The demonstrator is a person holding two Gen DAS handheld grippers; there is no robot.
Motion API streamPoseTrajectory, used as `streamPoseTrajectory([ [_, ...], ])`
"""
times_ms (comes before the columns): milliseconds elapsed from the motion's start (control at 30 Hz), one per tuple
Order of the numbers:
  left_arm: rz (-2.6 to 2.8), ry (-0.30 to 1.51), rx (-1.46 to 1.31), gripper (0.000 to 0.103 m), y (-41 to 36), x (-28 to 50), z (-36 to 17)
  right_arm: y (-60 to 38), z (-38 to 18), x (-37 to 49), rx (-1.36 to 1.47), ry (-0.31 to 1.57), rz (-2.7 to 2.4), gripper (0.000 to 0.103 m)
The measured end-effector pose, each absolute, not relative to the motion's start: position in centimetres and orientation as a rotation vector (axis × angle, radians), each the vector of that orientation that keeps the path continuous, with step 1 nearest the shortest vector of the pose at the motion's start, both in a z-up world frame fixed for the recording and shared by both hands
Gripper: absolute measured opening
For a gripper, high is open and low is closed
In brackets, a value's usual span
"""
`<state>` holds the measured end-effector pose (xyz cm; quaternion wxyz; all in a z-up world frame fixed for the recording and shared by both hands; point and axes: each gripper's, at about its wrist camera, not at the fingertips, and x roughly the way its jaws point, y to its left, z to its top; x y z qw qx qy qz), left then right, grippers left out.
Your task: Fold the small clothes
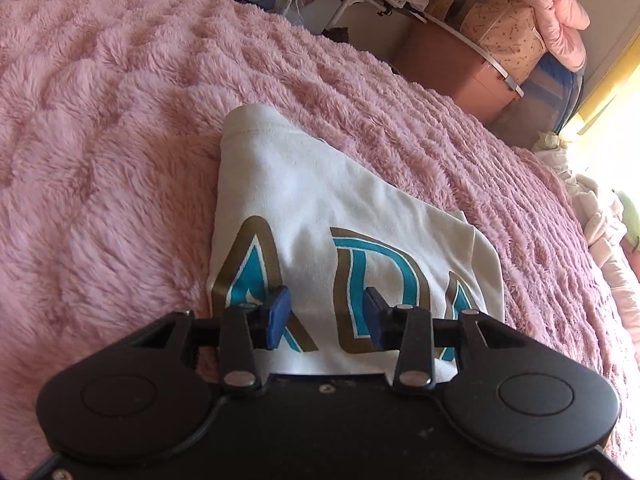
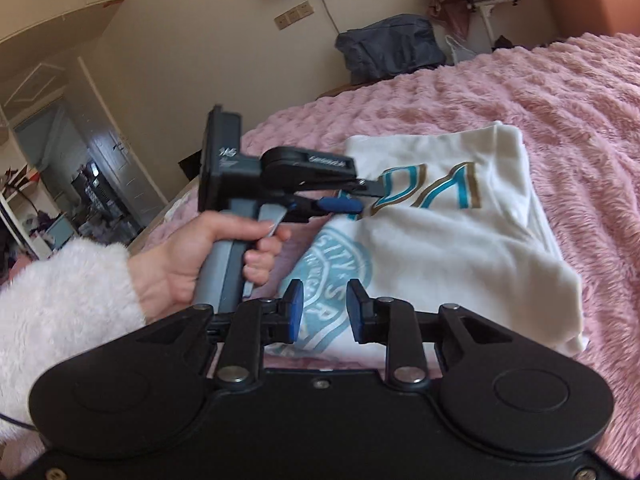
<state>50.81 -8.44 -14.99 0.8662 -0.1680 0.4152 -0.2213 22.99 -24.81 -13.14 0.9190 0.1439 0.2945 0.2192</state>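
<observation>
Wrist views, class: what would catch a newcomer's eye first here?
The white shirt with big teal-and-gold letters, lying partly folded on the fluffy pink blanket. Next, the left hand-held gripper reaching over the shirt's lettered edge, gripped by a hand in a fuzzy white sleeve.

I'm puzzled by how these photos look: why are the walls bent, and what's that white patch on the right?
Left wrist view: sunlight blows out the right edge, and the fluffy pink blanket bulges from fisheye distortion. Right wrist view: the beige wall and doorway curve likewise; light is softer, with no glare.
</observation>
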Motion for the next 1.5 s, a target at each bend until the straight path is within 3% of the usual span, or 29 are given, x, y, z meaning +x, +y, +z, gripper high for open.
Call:
streamPoseTrajectory([
  [300, -0.482, 0.87, -0.369, 0.041, -7.4, 50.5, -13.3, -16.2, -16.3, 20.8, -0.042, 0.6, 0.483, 0.026],
  [433, -0.48, 0.87, -0.368, 0.041, -7.4, 50.8, -13.2, -15.6, -17.1, 22.1, -0.049, 0.592, 0.426, 0.027],
  [600, -0.48, 0.877, -0.356, 0.041, -7.6, 51.0, -13.6, -14.4, -17.8, 23.2, -0.034, 0.615, 0.409, 0.038],
  [700, -0.48, 0.883, -0.343, 0.041, -7.8, 51.3, -13.8, -14.1, -17.5, 22.7, -0.01, 0.592, 0.4, 0.009],
  [1033, -0.51, 0.865, -0.347, 0.041, -7.4, 50.1, -13.0, -15.2, -18.2, 23.1, 0.086, 0.66, 0.401, 0.006],
  [1300, -0.622, 0.797, -0.392, 0.041, -4.2, 40.3, -11.0, -22.7, -11.8, 19.5, 0.088, 0.475, 0.285, 0.006],
  [1500, -0.662, 0.834, -0.439, 0.042, -4.3, 34.2, -12.6, -28.9, -13.3, 22.1, 0.13, 0.54, 0.1, 0.007],
])
